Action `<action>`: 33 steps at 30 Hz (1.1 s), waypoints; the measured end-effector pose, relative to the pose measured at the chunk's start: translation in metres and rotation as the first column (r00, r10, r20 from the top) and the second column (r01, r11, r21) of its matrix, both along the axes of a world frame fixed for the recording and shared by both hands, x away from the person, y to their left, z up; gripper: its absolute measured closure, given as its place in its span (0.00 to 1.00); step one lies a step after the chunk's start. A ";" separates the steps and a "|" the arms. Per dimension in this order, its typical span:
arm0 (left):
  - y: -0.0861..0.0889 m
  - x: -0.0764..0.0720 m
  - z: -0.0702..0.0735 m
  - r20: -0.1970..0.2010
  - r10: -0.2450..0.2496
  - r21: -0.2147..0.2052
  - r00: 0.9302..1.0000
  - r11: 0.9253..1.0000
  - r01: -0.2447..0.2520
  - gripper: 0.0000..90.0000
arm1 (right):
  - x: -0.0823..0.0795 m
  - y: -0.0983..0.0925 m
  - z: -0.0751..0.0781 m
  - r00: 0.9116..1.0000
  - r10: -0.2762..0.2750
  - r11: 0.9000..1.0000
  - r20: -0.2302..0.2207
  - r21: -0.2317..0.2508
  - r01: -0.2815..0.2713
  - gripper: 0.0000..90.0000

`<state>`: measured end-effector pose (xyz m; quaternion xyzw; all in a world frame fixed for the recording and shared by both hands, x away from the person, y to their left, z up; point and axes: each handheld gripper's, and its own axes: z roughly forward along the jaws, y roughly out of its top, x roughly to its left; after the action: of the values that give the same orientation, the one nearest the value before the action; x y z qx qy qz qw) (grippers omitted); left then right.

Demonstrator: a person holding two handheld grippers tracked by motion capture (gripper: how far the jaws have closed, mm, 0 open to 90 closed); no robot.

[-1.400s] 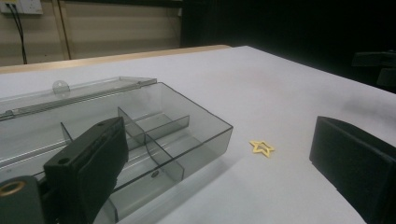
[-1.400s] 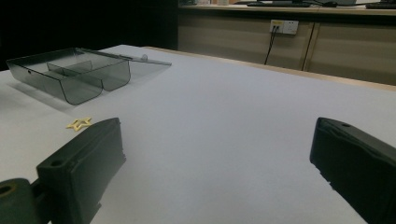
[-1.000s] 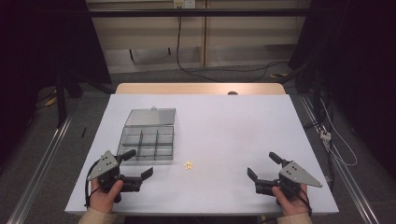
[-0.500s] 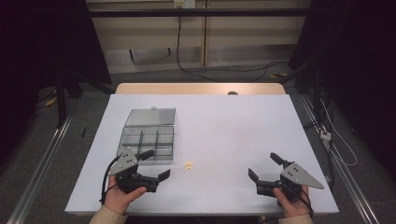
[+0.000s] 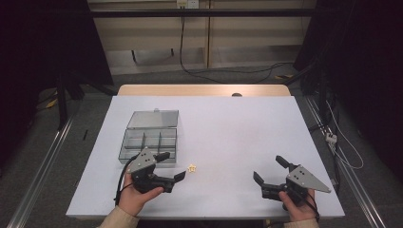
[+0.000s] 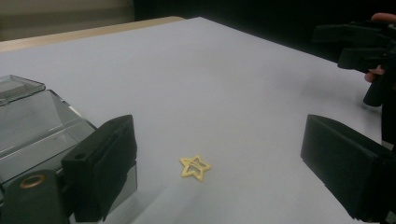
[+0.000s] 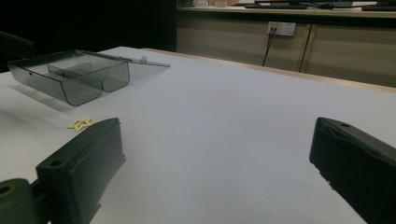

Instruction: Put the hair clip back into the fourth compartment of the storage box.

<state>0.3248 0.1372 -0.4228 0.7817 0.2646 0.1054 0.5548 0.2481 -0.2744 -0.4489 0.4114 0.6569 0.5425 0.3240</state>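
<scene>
A small yellow star [image 5: 192, 168] lies flat on the white table [image 5: 228, 128], just right of a clear compartment box [image 5: 149, 142] with its lid open. My left gripper [image 5: 171, 166] sits near the table's front left, open, its jaws pointing right toward the star and nothing between them. In the left gripper view the star [image 6: 194, 167] lies on the table a short way ahead between the two jaws. My right gripper [image 5: 270, 170] rests open and empty at the front right. From the right gripper view the star [image 7: 80, 124] and the box [image 7: 74, 77] show at far left.
The box's open lid [image 5: 153, 119] lies flat behind it. A wooden strip [image 5: 204, 90] runs along the table's far edge. Cables [image 5: 223, 71] lie on the floor beyond. The table's front edge is just below both hands.
My left gripper has moved right along the front of the table, from the left corner to just left of the star. The right gripper has stayed put.
</scene>
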 end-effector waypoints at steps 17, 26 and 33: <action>-0.024 0.013 -0.009 -0.060 -0.037 0.098 0.998 0.994 0.042 0.34 | -0.001 0.000 0.001 1.000 0.000 1.000 0.006 -0.006 0.001 0.03; -0.033 0.023 -0.021 -0.097 -0.033 0.179 0.995 0.983 0.050 0.46 | -0.001 0.000 0.001 1.000 0.001 1.000 0.006 -0.004 -0.001 0.03; -0.037 0.028 -0.028 -0.122 -0.024 0.246 0.992 0.968 0.054 0.57 | -0.001 0.001 0.001 1.000 0.004 1.000 0.005 -0.005 -0.004 0.03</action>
<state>0.3533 0.1004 -0.4513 0.8551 0.2661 0.0805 0.4376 0.2473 -0.2737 -0.4483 0.4077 0.6584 0.5425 0.3256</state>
